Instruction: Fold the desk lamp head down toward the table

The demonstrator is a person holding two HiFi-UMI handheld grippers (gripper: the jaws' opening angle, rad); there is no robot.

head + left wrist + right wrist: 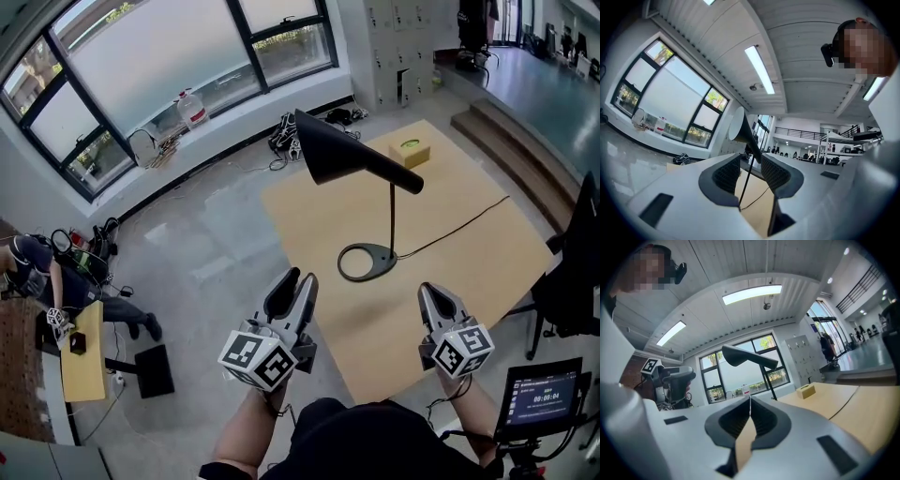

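The desk lamp's stiff cone head (337,150), mid-frame, looks top-heavy on its thin stem, so grip near its neck; left gripper (298,281) fingers slightly parted, right gripper (429,292) fingers closed, both empty.

The desk lamp (392,216) stands on the table (469,281) at frame centre, with its base (367,262) near the table's left edge. A box (410,153) sits on the table behind the lamp. A cable (459,223) runs right from the base. The left gripper (295,278) and right gripper (427,292) are below the base, one to each side.
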